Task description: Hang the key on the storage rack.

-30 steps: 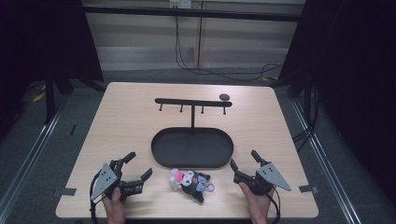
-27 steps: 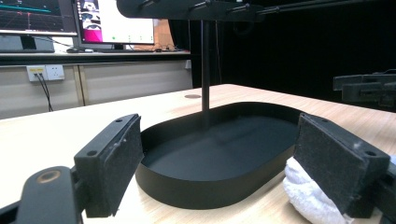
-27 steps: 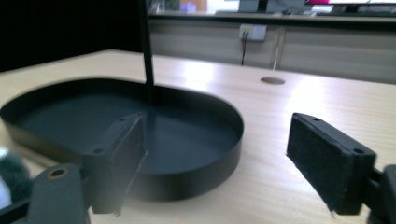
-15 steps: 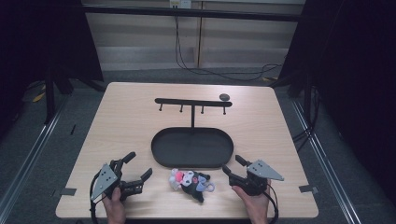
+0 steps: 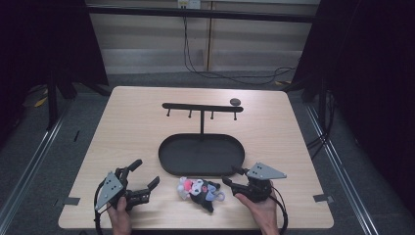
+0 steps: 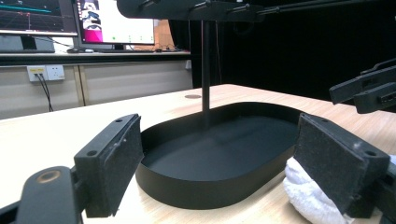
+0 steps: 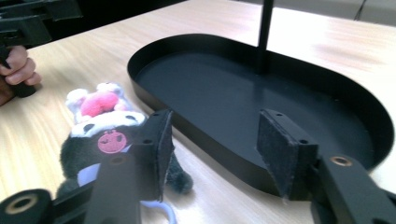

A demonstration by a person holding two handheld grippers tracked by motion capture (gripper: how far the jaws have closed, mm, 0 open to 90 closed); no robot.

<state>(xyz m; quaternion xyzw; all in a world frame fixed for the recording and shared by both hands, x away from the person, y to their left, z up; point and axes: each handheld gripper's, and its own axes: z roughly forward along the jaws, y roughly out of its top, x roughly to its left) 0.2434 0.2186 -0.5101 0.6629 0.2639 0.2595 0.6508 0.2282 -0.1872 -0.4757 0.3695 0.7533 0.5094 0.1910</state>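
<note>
So, holding the right claw [image 5: 229, 175] low over the counter [image 5: 132, 127], jaws spread wide and gripping nothing, aiming at the plush toy [image 5: 198, 190] from its right. Seeing that toy lying flat near the front edge of the counter, between the two hands, just in front of the black oval tray [image 5: 162, 157] and not inside it. Parking the left claw [image 5: 148, 171] off to the toy's left, also spread open and empty, apart from the fur.

Guessing at a pickup next, probably for one of the hooks on the rack [image 5: 200, 106] standing up out of the tray. Worrying about a few things, judging only from the layout:
- pinching just a loose ear or the thin loop instead of the body, then dropping the toy on the lift because of the shallow bite;
- coming in too flat and shoving the toy along the smooth wood rather than trapping it, being so light and soft;
- catching one jaw on the tray rim, going by the right gripper view putting one jaw by the toy and the other over the tray wall, and dragging tray and rack along;
- bumping the two claws together, working so close around one small thing.
</note>
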